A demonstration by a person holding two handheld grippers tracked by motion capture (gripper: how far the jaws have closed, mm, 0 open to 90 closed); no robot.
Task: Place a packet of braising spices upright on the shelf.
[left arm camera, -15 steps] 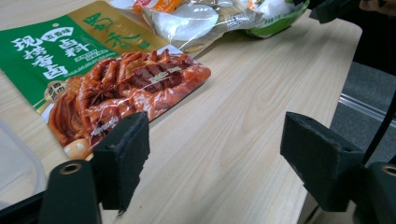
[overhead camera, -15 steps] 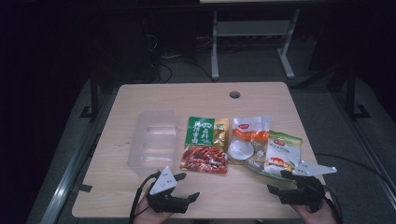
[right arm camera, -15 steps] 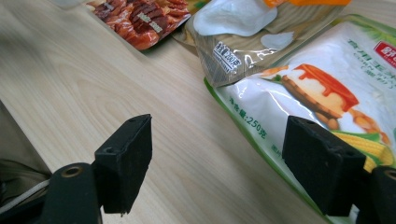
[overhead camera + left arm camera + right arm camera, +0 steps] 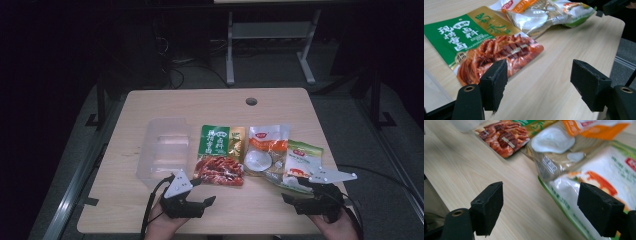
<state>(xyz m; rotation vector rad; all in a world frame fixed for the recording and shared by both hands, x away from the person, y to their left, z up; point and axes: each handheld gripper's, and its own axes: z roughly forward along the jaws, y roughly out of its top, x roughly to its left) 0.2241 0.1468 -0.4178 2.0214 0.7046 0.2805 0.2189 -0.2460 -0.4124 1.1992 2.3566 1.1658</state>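
Two open hand-held grippers hovering by food packets on the table (image 4: 150,205)

The left hand-held gripper (image 4: 200,192) is gaping empty just beside the green-and-red packet (image 4: 217,155); the right hand-held gripper (image 4: 295,192) is standing wide and empty at the near edge of the green-and-white packet (image 4: 300,157).

Both tongs gape at the near edge.
Left tongs (image 4: 200,192) and right tongs (image 4: 295,192) are held low, jaws wide, empty.
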